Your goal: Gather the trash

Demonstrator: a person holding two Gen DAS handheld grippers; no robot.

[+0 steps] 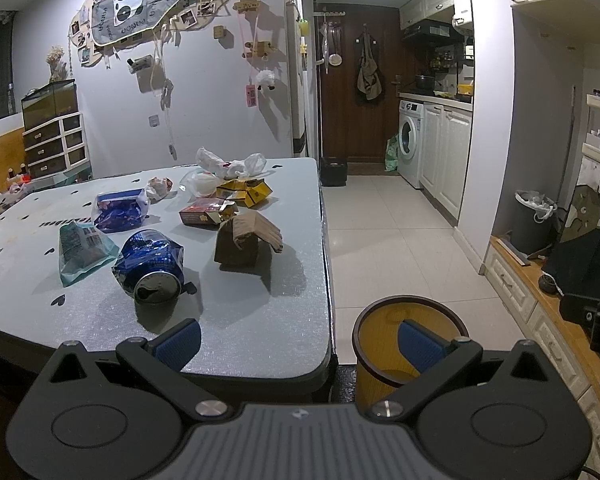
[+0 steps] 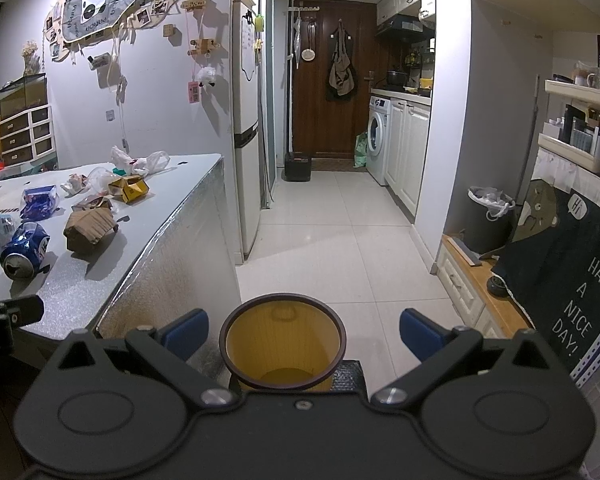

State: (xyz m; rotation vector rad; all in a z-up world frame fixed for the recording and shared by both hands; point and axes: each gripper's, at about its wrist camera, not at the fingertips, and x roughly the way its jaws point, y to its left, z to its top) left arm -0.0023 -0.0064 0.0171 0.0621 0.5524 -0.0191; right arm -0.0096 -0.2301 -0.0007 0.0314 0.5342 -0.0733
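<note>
A crushed blue drink can (image 1: pixel 150 266) lies on the grey table (image 1: pixel 260 320) just ahead of my left gripper (image 1: pixel 298 344); the yellow round bin (image 2: pixel 283 344) stands directly below my right gripper (image 2: pixel 304 334). Both gape wide, empty.

We see a dim room lit from above by ceiling lamps. The crushed blue metal can (image 1: pixel 150 266) and the brown cardboard box (image 1: pixel 244 242) throw dark shadows on the grey foam-covered table (image 1: pixel 260 320). Both fisheye pictures are sharp, with curved, black corners.
</note>
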